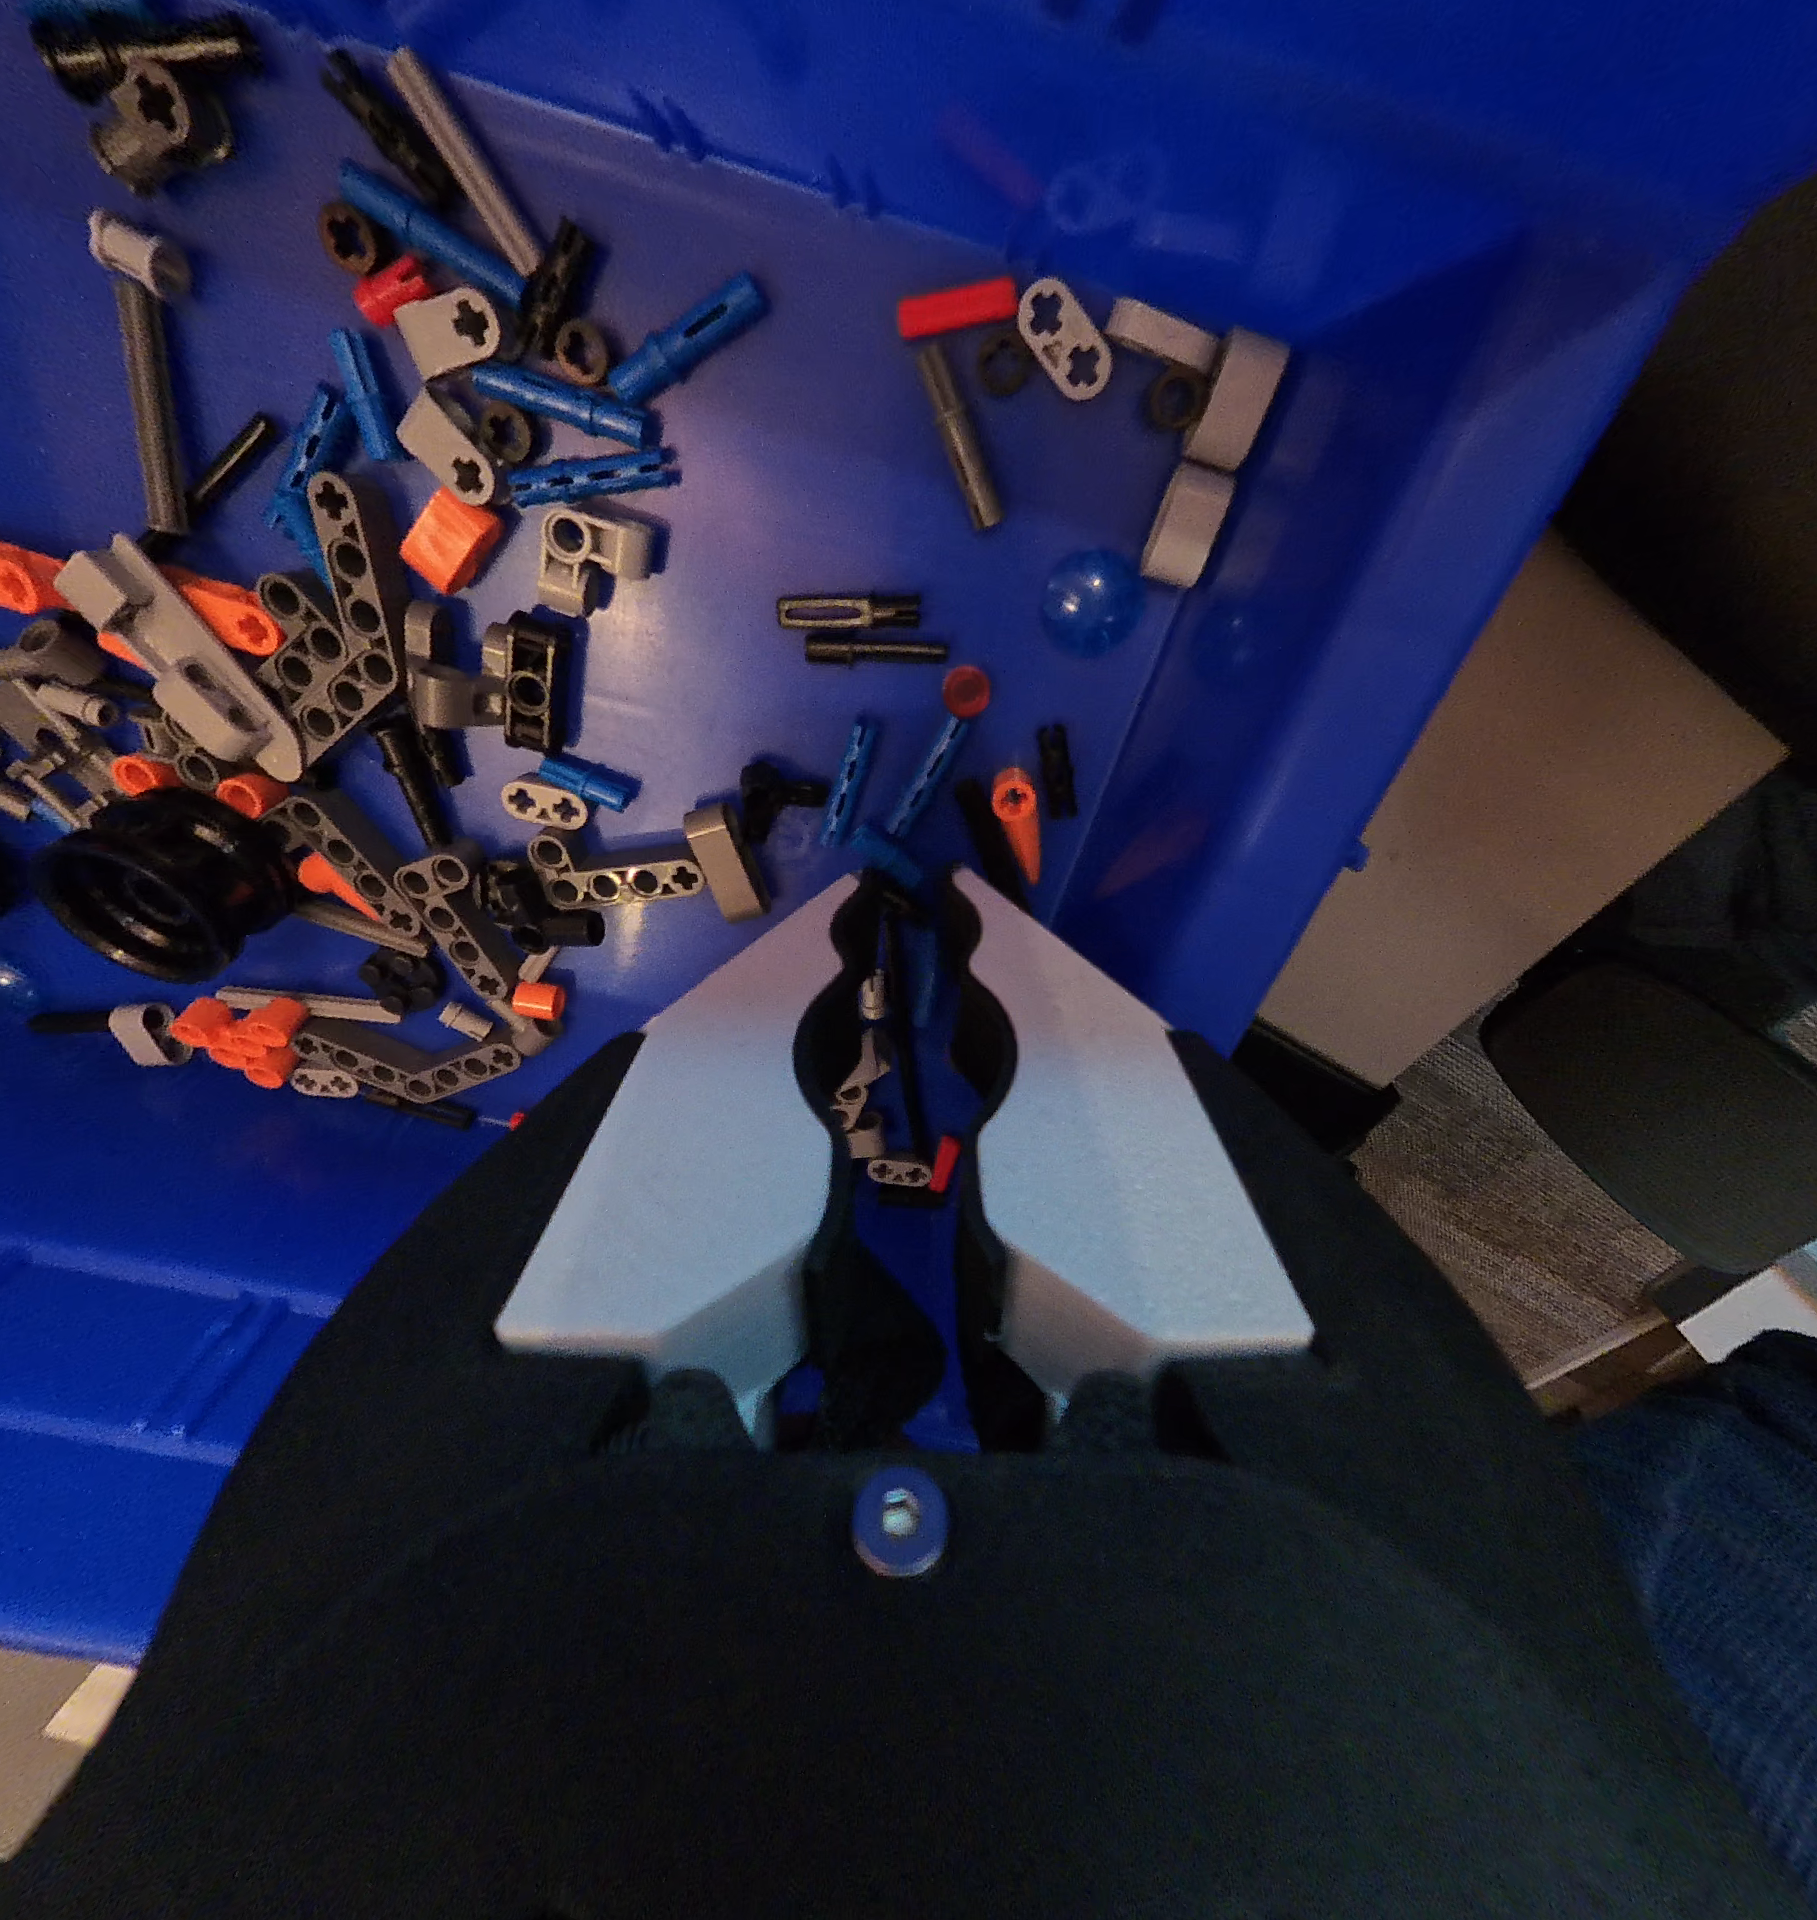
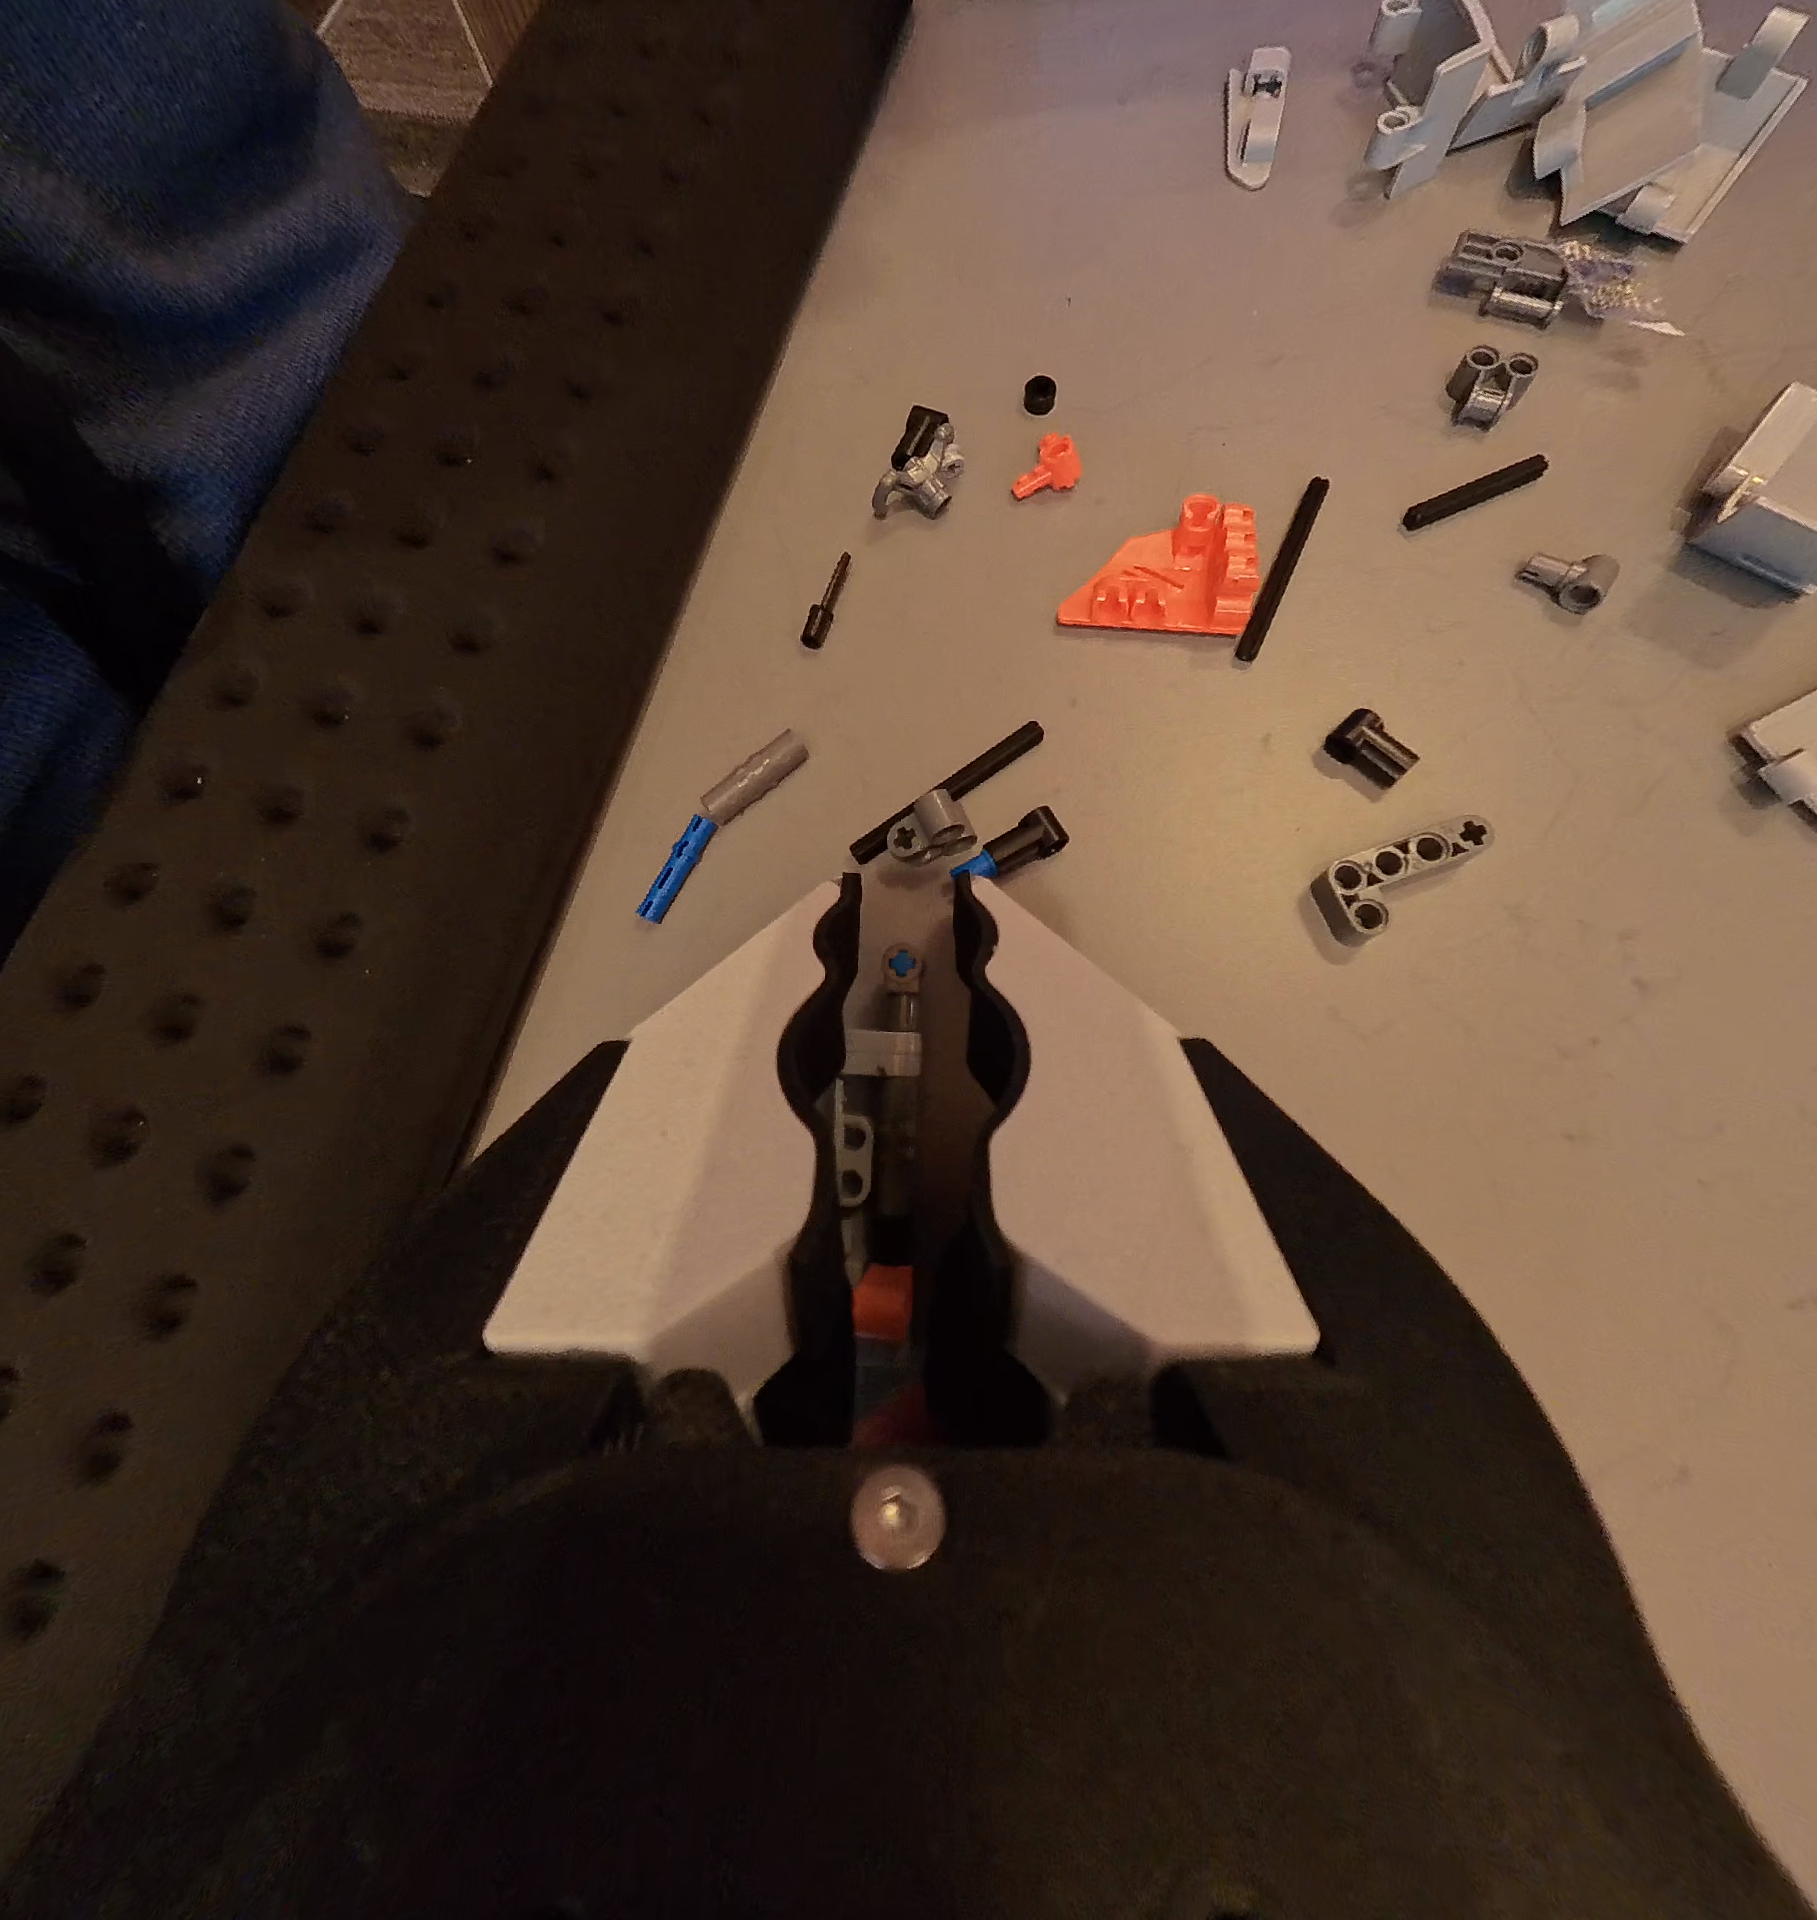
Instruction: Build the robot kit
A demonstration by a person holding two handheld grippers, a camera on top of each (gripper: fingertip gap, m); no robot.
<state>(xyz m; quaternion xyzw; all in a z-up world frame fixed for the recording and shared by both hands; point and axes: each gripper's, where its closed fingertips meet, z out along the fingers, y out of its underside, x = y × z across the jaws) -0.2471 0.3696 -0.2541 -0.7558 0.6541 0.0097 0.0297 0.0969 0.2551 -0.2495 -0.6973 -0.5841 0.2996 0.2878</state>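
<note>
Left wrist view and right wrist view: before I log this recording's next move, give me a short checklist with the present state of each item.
1. Left gripper over the blue plastic bin of small building pieces: ok, fingertips sit by a blue pin near the bin's wall.
2. Left fingers gripping anything: cannot tell; only a narrow gap shows, with pieces seen through it.
3. Right gripper above the grey tabletop: ok.
4. Right fingers holding a piece: cannot tell; a grey shaft assembly with a blue cross axle lies in the gap, contact unclear.
5. Space ahead of the right fingertips: not ok, a black axle with a grey connector and a black-and-blue pin lie close.
</note>
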